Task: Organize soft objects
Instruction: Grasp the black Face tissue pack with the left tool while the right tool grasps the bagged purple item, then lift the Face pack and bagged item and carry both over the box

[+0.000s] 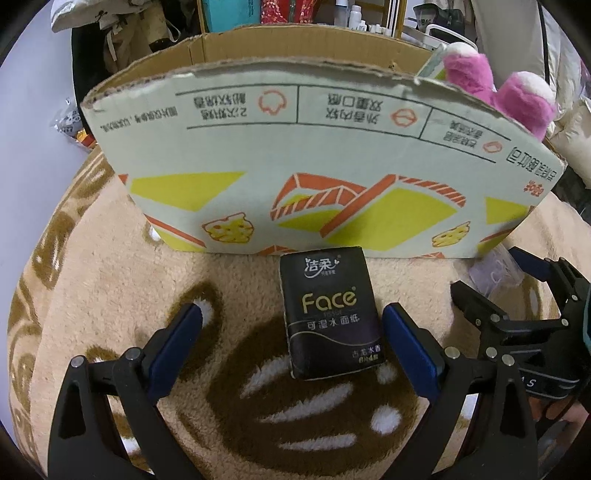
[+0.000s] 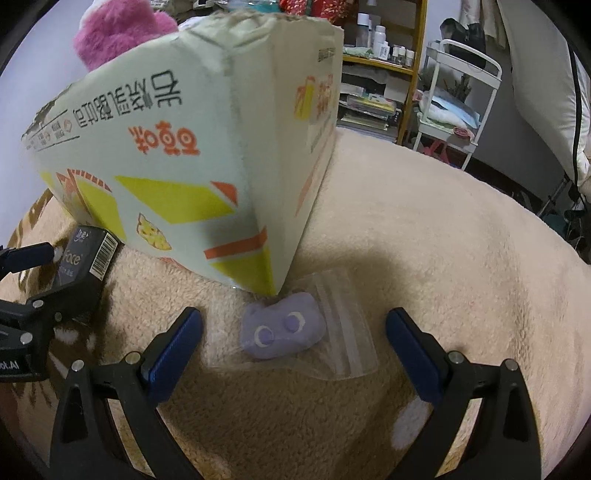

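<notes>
A black "Face" tissue pack (image 1: 330, 314) lies on the beige blanket between the fingers of my open left gripper (image 1: 293, 314), untouched. Behind it stands a printed cardboard box (image 1: 295, 155) with a pink plush toy (image 1: 495, 88) sticking out at its right end. In the right wrist view my open right gripper (image 2: 293, 319) straddles a small purple plush (image 2: 282, 330) in a clear zip bag (image 2: 347, 325), at the box's near corner (image 2: 266, 258). The tissue pack (image 2: 86, 266) and the pink plush (image 2: 118, 29) show at left. The right gripper also shows in the left wrist view (image 1: 517, 291).
A beige blanket with brown bear pattern (image 1: 110, 295) covers the surface. Behind the box are a wooden shelf with bottles (image 2: 380, 40), a white wire cart (image 2: 458, 99) and hanging clothes (image 1: 107, 33). Plain blanket lies right of the box (image 2: 443, 258).
</notes>
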Motion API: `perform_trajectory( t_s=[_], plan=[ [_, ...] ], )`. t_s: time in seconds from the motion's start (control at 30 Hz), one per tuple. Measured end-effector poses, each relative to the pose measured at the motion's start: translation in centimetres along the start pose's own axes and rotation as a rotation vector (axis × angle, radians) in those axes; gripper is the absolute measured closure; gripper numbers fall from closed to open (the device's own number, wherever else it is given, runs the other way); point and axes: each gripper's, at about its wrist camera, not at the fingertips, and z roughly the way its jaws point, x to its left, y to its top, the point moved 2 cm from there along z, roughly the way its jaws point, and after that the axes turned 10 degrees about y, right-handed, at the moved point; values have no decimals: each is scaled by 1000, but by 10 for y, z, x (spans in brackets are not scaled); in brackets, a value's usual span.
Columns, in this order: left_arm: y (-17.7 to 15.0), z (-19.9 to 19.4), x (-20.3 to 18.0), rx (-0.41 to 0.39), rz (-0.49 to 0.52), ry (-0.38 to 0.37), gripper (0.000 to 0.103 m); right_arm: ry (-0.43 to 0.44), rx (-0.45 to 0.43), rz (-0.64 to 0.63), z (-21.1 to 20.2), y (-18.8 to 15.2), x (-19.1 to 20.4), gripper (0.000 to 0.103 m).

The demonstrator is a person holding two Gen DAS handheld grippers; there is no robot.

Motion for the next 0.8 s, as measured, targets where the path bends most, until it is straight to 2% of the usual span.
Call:
perform_trajectory(
  t_s=[0.17,0.3,0.43,0.63,0.8],
  plan=[
    [2,8,2,9,-5,-2,15,-10,-8,-20,-4,-4,7,12],
    [-2,10,3,14,-1,-23,29,-6,-11,-25,-8,-4,10,21],
    [-3,11,0,11,11,-31,42,1,-11,-20,-11,-5,10,22],
    [-5,10,-4,2,6,-33,57,8,-6,-20,-14,-6,10,22],
    [-8,6,1,2,-11,-48,58,9,2,-20,-17,-8,12,23]
  ],
)
